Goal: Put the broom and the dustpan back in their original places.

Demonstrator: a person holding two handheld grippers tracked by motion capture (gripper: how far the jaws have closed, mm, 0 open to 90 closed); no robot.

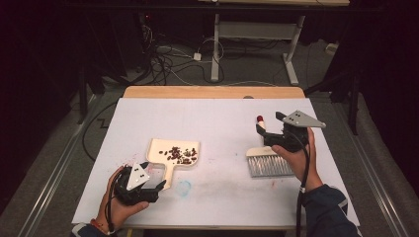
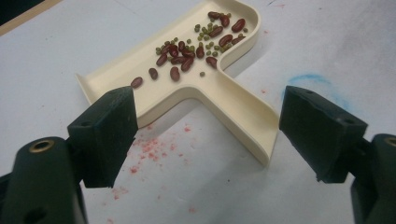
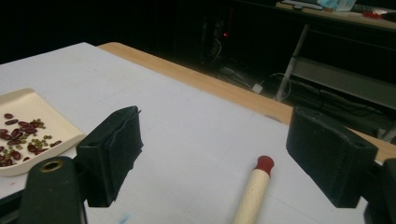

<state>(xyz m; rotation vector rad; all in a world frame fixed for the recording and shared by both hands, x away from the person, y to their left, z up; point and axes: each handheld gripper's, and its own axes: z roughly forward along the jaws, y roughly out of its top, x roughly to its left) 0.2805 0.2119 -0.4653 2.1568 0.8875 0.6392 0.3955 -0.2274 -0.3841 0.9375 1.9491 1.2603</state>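
A cream dustpan [image 1: 157, 148] lies left of centre on the table, with red and green beans [image 1: 182, 154] in its scoop. In the left gripper view the beans [image 2: 196, 46] sit toward the scoop's back wall, and the dustpan's handle [image 2: 243, 116] reaches toward my left gripper [image 2: 205, 135]. That gripper [image 1: 154, 176] is open, and its jaws stand on either side of the handle's end without touching it. A brush with grey bristles [image 1: 269, 164] and a red-tipped cream handle [image 3: 252, 191] lies at the right. My right gripper [image 1: 269, 123] is open just above the handle, nothing between its pads [image 3: 212, 158].
A white sheet [image 1: 222, 123] covers the table, and the wooden edge [image 1: 212, 92] shows at the far side. A blue smudge [image 1: 184, 187] and red specks [image 2: 149, 149] mark the sheet near the dustpan. Cables and a white desk frame [image 1: 257, 29] stand on the floor beyond.
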